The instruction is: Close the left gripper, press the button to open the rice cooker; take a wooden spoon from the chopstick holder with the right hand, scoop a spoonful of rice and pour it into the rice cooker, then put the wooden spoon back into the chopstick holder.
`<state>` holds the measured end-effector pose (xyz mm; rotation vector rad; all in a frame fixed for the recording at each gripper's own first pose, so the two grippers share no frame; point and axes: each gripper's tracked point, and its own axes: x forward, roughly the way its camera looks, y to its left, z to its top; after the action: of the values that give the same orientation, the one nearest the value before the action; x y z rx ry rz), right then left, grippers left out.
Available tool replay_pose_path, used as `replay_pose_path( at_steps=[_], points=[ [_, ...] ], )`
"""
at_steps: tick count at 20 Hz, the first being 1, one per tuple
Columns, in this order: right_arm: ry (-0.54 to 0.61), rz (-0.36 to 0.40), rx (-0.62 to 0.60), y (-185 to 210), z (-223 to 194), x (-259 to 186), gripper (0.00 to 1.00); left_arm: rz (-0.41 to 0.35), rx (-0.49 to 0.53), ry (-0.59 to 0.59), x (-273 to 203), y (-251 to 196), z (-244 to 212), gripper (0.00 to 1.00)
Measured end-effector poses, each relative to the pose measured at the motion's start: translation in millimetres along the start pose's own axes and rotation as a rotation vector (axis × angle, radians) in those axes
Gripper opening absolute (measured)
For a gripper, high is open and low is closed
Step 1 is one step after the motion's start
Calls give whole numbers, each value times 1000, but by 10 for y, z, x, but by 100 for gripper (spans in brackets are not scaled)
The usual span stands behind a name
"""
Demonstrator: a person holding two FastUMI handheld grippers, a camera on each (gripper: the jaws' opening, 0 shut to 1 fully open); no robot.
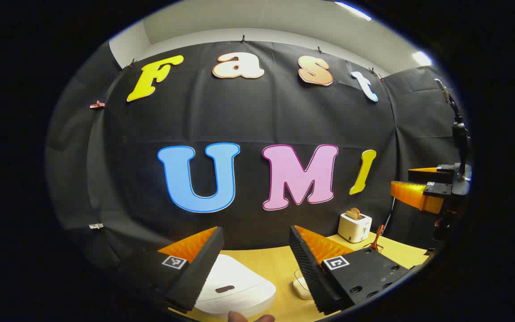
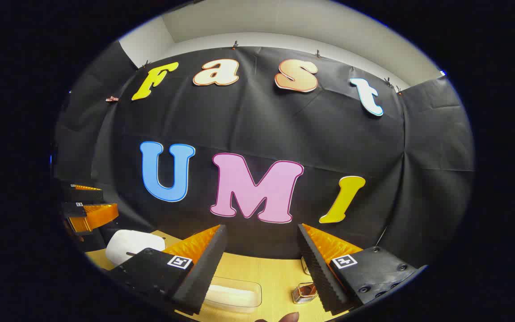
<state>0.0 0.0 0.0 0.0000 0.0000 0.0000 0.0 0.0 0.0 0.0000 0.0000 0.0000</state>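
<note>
The white rice cooker (image 1: 235, 288) sits with its lid down, just below and ahead of my left gripper (image 1: 256, 230), whose jaws stand wide apart with nothing between them. Right of it is a clear container of rice (image 1: 301, 286). A wooden spoon (image 1: 377, 237) stands upright near the toaster. In the right gripper view my right gripper (image 2: 262, 228) is open and empty above the rice container (image 2: 235, 293). A copper-coloured wire holder (image 2: 304, 293) is partly hidden by its right finger. The rice cooker (image 2: 130, 243) lies to the far left.
A white toaster (image 1: 354, 226) with bread in it stands at the back of the wooden table (image 1: 271, 264). The right gripper (image 1: 400, 177) hangs high at the right of the left gripper view. The left gripper (image 2: 110, 201) shows far left. A fingertip (image 2: 286, 317) pokes in from below.
</note>
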Motion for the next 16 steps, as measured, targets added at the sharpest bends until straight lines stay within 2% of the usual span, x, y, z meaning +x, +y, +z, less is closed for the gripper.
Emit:
replay_pose_path(
  at_steps=[16],
  points=[
    [-3, -2, -1, -10, 0, -7, 97, 10, -1, -2, -4, 7, -3, 95]
  ],
)
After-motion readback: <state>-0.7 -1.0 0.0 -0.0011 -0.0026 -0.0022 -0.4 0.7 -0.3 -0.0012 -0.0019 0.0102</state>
